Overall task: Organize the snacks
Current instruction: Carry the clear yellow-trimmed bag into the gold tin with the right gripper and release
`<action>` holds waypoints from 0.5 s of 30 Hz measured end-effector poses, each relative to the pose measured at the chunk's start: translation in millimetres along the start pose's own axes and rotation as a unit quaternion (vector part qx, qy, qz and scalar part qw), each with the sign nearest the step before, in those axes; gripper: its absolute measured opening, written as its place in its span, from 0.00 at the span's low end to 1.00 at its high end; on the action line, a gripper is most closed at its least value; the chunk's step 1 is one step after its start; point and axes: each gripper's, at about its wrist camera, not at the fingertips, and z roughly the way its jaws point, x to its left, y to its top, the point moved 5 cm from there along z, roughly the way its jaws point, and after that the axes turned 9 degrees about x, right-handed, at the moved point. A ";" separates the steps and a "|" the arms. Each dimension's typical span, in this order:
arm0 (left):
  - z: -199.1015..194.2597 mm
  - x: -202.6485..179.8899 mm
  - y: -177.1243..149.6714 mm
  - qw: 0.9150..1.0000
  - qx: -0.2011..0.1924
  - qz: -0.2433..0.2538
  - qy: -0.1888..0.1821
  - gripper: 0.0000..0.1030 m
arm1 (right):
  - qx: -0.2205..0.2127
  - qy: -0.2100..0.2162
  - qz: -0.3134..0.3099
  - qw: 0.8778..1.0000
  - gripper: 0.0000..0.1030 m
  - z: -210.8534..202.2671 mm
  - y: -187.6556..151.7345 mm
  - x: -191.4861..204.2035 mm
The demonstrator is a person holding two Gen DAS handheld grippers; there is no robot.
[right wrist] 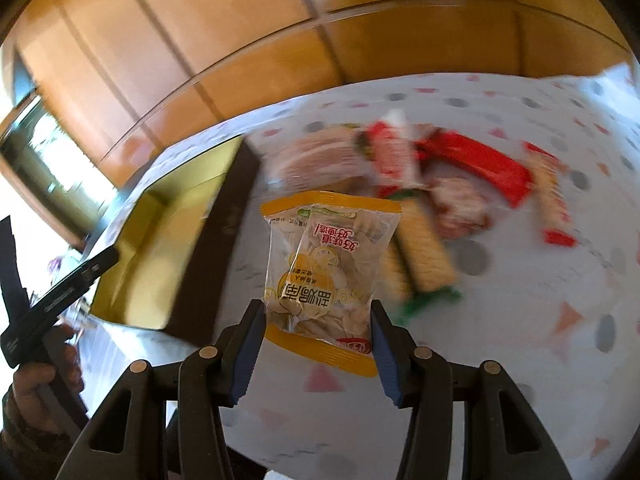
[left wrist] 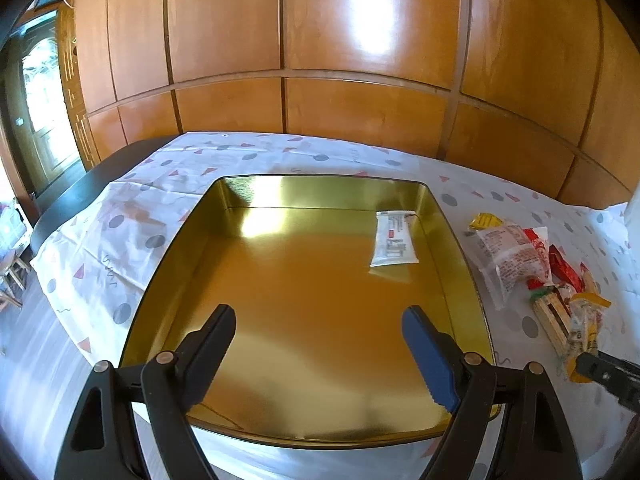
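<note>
Right tongs [right wrist: 318, 330]: found clamped on the yellow-edged snack packet [right wrist: 326, 264], held clear of the tabletop [right wrist: 500, 360] just right of the gold tin [right wrist: 132, 256]. Left tongs [left wrist: 318, 354]: found apart, gripping nothing, poised over the tin's near edge. Inside the tin: one white packet [left wrist: 394, 240] only, lying flat against the right wall toward the far corner. Beyond the held packet, right of the tin: loose pile of snacks [right wrist: 432, 184], wrappers red, white and biscuit-coloured, blurred in the right wrist view. Step judged in hand: carrying a picked packet from pile to tin. Next move judged to call for travel left over the tin's right wall, lowering beside the white packet, then release.
</note>
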 end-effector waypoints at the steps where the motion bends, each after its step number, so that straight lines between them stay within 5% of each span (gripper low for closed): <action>1: -0.5 1.1 -0.2 1.000 -0.001 -0.001 0.000 0.83 | 0.001 0.005 -0.008 1.000 0.50 1.3 2.5 8.3; 15: 0.3 18.4 -2.9 1.000 0.000 -0.019 0.005 0.83 | 0.020 0.043 -0.102 0.994 0.50 26.3 46.7 122.4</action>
